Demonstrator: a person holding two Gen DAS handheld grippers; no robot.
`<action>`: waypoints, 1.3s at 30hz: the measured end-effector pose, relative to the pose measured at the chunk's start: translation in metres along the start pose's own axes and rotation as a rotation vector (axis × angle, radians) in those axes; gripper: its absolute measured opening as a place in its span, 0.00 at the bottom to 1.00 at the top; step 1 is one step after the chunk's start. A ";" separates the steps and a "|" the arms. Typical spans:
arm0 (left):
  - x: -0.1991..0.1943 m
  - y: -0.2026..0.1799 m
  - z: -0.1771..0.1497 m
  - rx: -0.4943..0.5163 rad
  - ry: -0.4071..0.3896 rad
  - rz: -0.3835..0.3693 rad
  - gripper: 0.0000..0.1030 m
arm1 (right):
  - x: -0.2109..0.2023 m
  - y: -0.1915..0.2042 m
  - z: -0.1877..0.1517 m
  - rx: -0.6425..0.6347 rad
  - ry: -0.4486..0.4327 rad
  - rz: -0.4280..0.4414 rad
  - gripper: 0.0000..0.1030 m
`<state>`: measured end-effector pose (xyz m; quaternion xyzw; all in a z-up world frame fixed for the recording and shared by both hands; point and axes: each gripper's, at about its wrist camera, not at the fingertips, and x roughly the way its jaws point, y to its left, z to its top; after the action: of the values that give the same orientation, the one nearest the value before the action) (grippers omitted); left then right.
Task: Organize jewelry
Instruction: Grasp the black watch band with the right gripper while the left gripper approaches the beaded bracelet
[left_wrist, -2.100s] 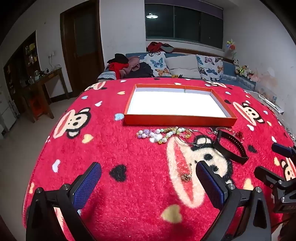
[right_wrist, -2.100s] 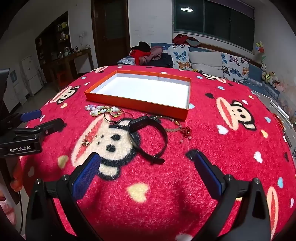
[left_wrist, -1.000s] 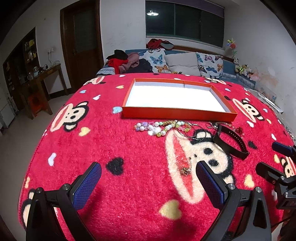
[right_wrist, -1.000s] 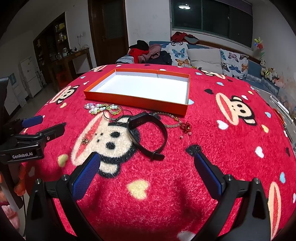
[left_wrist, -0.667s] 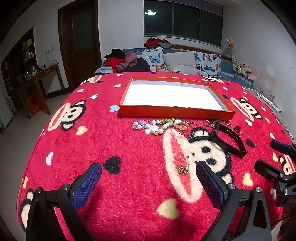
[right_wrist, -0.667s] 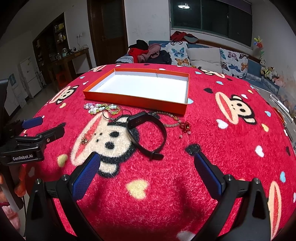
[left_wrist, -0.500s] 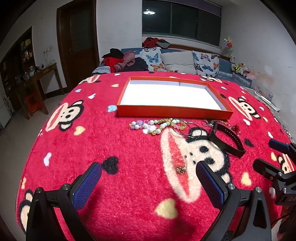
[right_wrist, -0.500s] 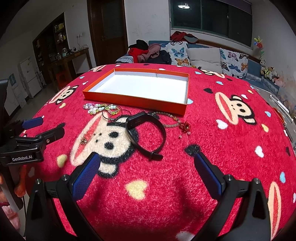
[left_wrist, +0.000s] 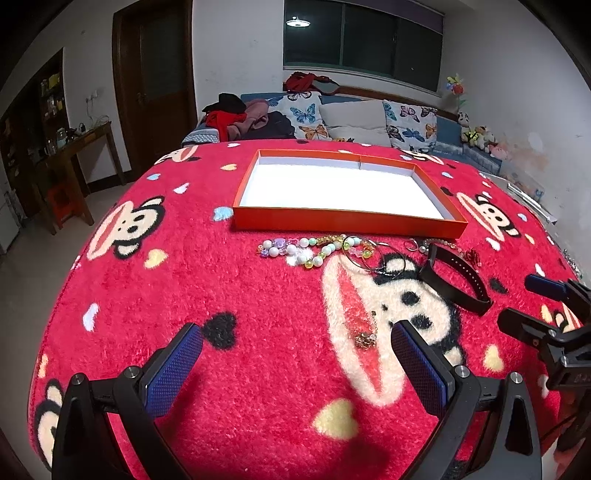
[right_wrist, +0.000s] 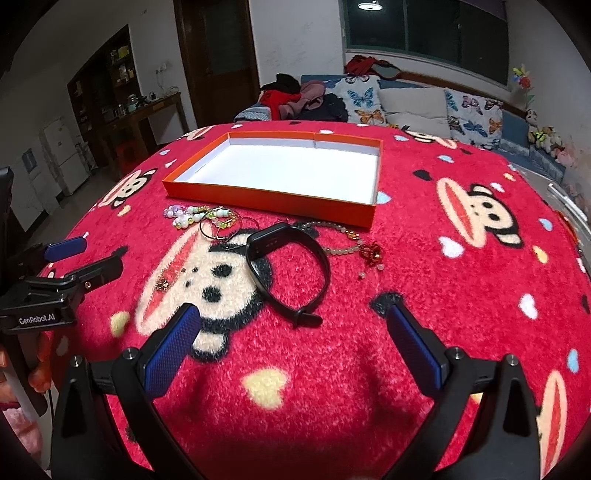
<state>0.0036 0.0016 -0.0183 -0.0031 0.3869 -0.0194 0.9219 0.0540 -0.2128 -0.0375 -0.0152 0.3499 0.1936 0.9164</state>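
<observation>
An orange tray (left_wrist: 347, 218) (right_wrist: 273, 199) with a white inside lies on the red monkey-print blanket. In front of it lie a pastel bead bracelet (left_wrist: 295, 251) (right_wrist: 184, 216), thin hoop bangles (left_wrist: 373, 254) (right_wrist: 221, 225), a black wristband (left_wrist: 454, 280) (right_wrist: 291, 266), a bead string with a red charm (right_wrist: 354, 243) (left_wrist: 454, 249) and a small gold pendant (left_wrist: 365, 338) (right_wrist: 161, 283). My left gripper (left_wrist: 293, 363) is open, low over the blanket, the pendant just inside its right finger. My right gripper (right_wrist: 291, 341) is open, just short of the wristband.
The blanket (left_wrist: 221, 295) covers a rounded table that falls away at the left. A sofa with butterfly cushions (left_wrist: 354, 122) stands behind. A wooden side table (left_wrist: 70, 155) and a door are at the far left.
Both grippers have edged slightly forward and upward over the blanket, so the tray and jewelry sit a little nearer. Both stayed open; nothing was picked up.
</observation>
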 end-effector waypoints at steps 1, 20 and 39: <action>0.001 0.000 0.000 0.000 0.002 -0.001 1.00 | 0.004 -0.001 0.002 -0.002 0.009 0.014 0.98; 0.029 0.012 0.011 -0.010 0.040 -0.101 1.00 | 0.078 -0.004 0.043 -0.092 0.129 0.169 0.83; 0.082 0.006 0.054 0.170 0.079 -0.218 0.58 | 0.078 -0.001 0.040 -0.147 0.149 0.161 0.54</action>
<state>0.0996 0.0045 -0.0387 0.0337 0.4171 -0.1522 0.8954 0.1335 -0.1804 -0.0581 -0.0684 0.4021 0.2899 0.8658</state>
